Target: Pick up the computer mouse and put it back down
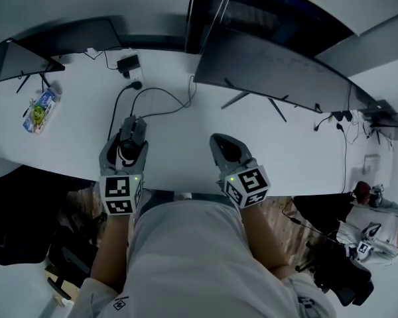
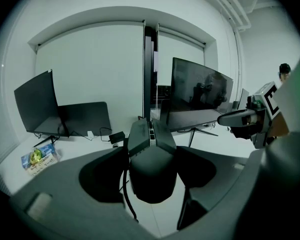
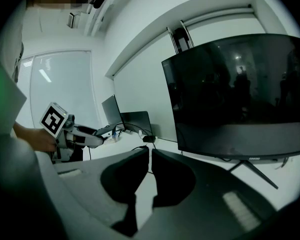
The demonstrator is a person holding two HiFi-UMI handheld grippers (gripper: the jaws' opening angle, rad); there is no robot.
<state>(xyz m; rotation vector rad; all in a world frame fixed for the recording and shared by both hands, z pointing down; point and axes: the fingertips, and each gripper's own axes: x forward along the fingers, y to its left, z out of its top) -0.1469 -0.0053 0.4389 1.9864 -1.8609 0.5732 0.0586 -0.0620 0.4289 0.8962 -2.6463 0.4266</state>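
A black, angular computer mouse (image 1: 130, 136) sits between the jaws of my left gripper (image 1: 126, 144), which is shut on its sides. In the left gripper view the mouse (image 2: 152, 159) fills the gap between the jaws. Its cable (image 2: 127, 194) hangs down toward the white desk (image 2: 155, 219), and the mouse looks raised off the surface. My right gripper (image 1: 220, 140) hovers over the desk to the right of the mouse. Its jaw tips nearly meet, with nothing between them, as the right gripper view (image 3: 150, 151) shows.
A large dark monitor (image 1: 272, 65) stands at the back right, and a smaller screen (image 1: 26, 58) at the back left. A snack packet (image 1: 40, 110) lies at the left, with a power adapter (image 1: 128, 63) and cables (image 1: 162, 98) behind the mouse. The desk's front edge (image 1: 186, 192) is by the person's body.
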